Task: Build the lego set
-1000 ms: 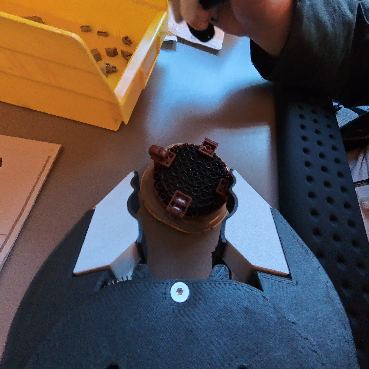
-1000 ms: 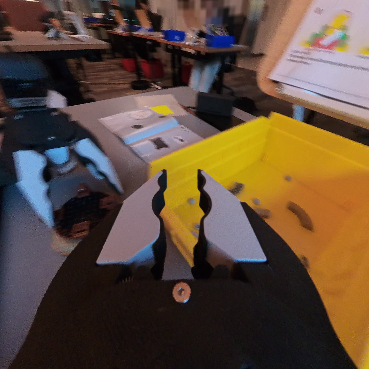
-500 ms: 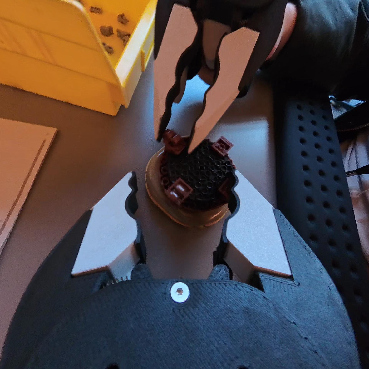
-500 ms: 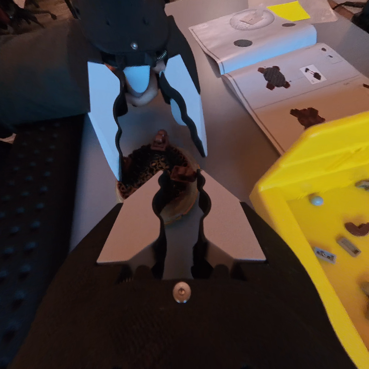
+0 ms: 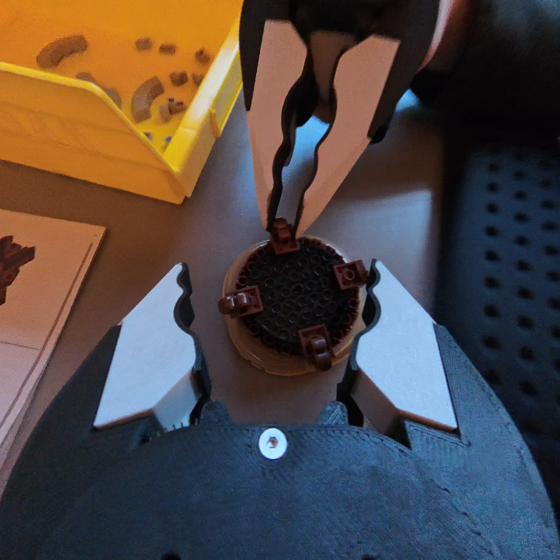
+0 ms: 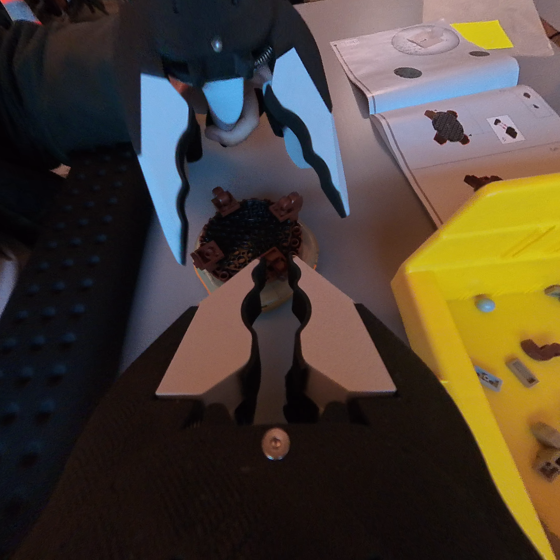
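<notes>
Now reaching in: right tool pinching far brown clip; left tool released, straddling light, rigid disc; gripping rim best.

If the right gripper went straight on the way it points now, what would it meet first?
Most likely the brown clip piece on the near rim of the round black build. The right gripper already has its narrowly parted fingers on either side of that piece; whether they touch it is unclear.

bin: yellow | round build: black (studded), reddish-brown clips
</notes>
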`<state>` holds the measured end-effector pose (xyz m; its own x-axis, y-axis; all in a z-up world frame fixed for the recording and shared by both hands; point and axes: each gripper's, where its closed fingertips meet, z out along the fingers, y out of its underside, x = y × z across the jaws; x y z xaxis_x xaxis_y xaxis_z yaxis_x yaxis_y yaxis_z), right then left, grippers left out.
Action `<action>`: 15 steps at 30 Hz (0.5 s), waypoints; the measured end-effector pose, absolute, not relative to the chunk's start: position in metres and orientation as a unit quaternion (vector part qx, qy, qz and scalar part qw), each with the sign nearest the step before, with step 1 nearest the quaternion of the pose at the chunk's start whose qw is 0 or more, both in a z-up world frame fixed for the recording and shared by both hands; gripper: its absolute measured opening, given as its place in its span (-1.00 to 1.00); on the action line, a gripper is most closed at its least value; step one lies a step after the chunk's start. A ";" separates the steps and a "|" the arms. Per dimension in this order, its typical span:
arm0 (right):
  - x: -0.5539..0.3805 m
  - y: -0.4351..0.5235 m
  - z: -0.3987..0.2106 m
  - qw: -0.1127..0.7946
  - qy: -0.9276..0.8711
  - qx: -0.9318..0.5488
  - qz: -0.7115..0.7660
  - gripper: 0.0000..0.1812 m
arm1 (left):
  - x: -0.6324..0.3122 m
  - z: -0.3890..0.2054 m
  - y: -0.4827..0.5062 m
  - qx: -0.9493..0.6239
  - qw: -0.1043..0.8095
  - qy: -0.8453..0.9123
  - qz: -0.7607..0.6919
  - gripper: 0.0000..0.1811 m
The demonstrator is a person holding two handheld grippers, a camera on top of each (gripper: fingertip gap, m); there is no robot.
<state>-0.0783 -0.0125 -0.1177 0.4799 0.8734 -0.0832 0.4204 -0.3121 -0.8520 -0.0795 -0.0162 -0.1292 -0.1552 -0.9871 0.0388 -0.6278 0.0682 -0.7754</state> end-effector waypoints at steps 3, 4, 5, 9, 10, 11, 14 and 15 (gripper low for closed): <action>-0.078 -0.013 -0.118 0.402 -0.426 -0.757 0.289 -0.87 | -0.075 -0.132 -0.026 -0.588 0.261 0.685 -0.342 0.07; -0.079 -0.013 -0.118 0.402 -0.427 -0.755 0.293 -0.87 | -0.075 -0.132 -0.028 -0.585 0.255 0.686 -0.349 0.02; -0.079 -0.013 -0.118 0.406 -0.430 -0.751 0.294 -0.87 | -0.075 -0.133 -0.029 -0.584 0.250 0.685 -0.356 0.01; -0.081 -0.013 -0.118 0.422 -0.455 -0.732 0.283 -0.88 | -0.080 -0.134 -0.028 -0.575 0.229 0.687 -0.382 0.02; -0.081 -0.014 -0.118 0.413 -0.450 -0.738 0.288 -0.89 | -0.082 -0.134 -0.028 -0.572 0.224 0.689 -0.386 0.02; -0.081 -0.013 -0.118 0.405 -0.444 -0.744 0.291 -0.89 | -0.083 -0.134 -0.028 -0.572 0.220 0.691 -0.384 0.02; -0.082 -0.016 -0.119 0.398 -0.445 -0.750 0.283 -0.90 | -0.086 -0.134 -0.030 -0.565 0.216 0.701 -0.378 0.02; -0.083 -0.018 -0.118 0.396 -0.448 -0.750 0.282 -0.90 | -0.087 -0.134 -0.032 -0.558 0.217 0.706 -0.378 0.02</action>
<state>-0.0826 -0.0179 -0.1185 0.4389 0.8959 -0.0687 0.4488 -0.2848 -0.8470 -0.0871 -0.0322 -0.1338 -0.2835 -0.9521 0.1148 -0.6238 0.0922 -0.7761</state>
